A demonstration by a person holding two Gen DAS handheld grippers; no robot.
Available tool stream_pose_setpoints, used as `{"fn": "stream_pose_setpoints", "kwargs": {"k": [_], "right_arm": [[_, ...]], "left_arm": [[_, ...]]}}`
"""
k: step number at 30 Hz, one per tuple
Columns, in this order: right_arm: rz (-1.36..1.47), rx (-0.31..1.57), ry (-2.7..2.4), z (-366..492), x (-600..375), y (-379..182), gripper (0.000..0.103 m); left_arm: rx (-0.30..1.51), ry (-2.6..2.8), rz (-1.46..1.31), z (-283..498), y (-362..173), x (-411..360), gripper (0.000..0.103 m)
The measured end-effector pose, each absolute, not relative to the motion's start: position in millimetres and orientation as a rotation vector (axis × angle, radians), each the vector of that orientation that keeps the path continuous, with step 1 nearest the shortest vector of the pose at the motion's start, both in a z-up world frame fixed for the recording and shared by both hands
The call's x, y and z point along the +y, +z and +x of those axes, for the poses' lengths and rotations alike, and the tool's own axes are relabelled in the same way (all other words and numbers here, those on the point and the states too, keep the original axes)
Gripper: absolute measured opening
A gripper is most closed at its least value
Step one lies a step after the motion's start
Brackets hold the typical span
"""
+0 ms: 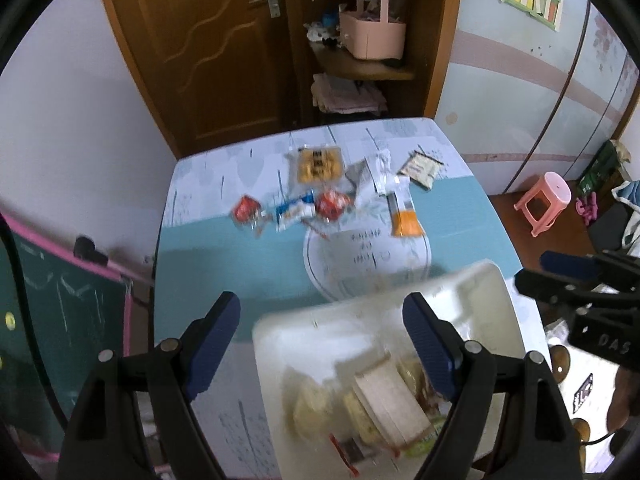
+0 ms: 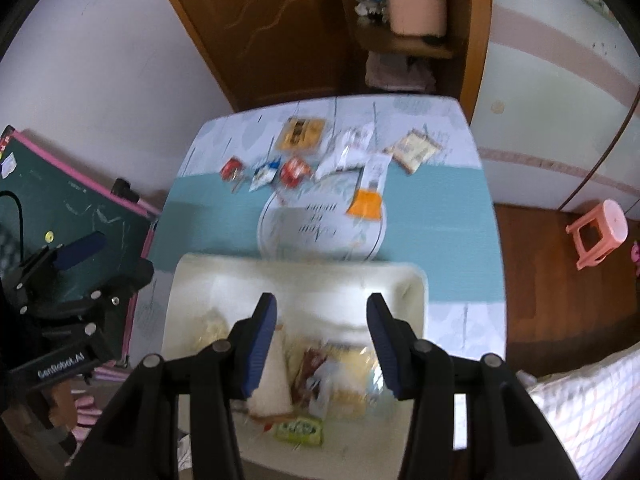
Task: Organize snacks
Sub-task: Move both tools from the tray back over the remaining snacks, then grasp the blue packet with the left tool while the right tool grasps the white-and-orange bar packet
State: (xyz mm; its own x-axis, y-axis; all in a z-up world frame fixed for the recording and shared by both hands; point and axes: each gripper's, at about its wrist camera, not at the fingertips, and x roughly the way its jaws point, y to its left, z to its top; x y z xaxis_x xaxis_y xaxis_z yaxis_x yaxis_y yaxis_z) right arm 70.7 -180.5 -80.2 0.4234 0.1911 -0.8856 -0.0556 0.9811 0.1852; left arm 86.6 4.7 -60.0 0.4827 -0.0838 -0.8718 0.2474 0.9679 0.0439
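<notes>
A white bin (image 1: 476, 300) (image 2: 408, 280) sits at the near edge of the table and holds several wrapped snacks, among them a sandwich pack (image 1: 390, 400) (image 2: 276, 380) and a green packet (image 2: 300, 430). My left gripper (image 1: 322, 312) is open and empty above the bin's left side. My right gripper (image 2: 322, 308) is open and empty above the bin. Loose snacks lie in a row farther back: a yellow cracker pack (image 1: 318, 164) (image 2: 300, 132), two red packets (image 1: 246, 208) (image 1: 332, 204), a blue-white packet (image 1: 294, 210), an orange packet (image 1: 404, 216) (image 2: 366, 202) and a beige packet (image 1: 420, 168) (image 2: 414, 150).
The table (image 1: 224, 256) (image 2: 448, 208) has a blue-white cloth. A green chalkboard (image 1: 60, 312) (image 2: 60, 208) leans at the left. A pink stool (image 1: 546, 200) (image 2: 600, 232) stands on the floor at the right. A door and a shelf with a pink basket (image 1: 372, 32) are behind.
</notes>
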Motion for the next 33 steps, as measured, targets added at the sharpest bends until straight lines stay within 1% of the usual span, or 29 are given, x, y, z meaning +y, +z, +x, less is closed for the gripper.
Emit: {"fn": "stream_pose_setpoints", "kwargs": {"k": [4,7,12,16,19,25,31,33], "right_arm": [[0.147,1.114,0.155,102,-190,-73,0.047],[0.134,1.1,0.139,128,-196,-72,0.047],[0.122,1.12,0.098,177,-204,-86,0.047],[0.131,1.189,0.075,220,-207,-121,0.047],[0.135,1.26,0.05,250,-205,-161,0.047],[0.197,1.38,0.043,282,-201,-227,0.047],[0.221,1.451,0.006,302,-197,-264,0.047],[0.216,1.467,-0.011,306,-196,-273,0.047]], "left_arm": [[1.046,-0.228,0.2,120,-63,4,0.083],[1.053,-0.292,0.205,149,-73,7,0.086],[1.12,-0.352,0.221,202,-116,14,0.086],[1.159,-0.348,0.26,237,-155,20,0.086],[1.183,-0.347,0.33,260,-187,19,0.086],[1.208,-0.383,0.437,289,-233,12,0.086],[1.234,-0.42,0.557,310,-271,0,0.083],[1.252,-0.429,0.565,318,-282,-3,0.079]]}}
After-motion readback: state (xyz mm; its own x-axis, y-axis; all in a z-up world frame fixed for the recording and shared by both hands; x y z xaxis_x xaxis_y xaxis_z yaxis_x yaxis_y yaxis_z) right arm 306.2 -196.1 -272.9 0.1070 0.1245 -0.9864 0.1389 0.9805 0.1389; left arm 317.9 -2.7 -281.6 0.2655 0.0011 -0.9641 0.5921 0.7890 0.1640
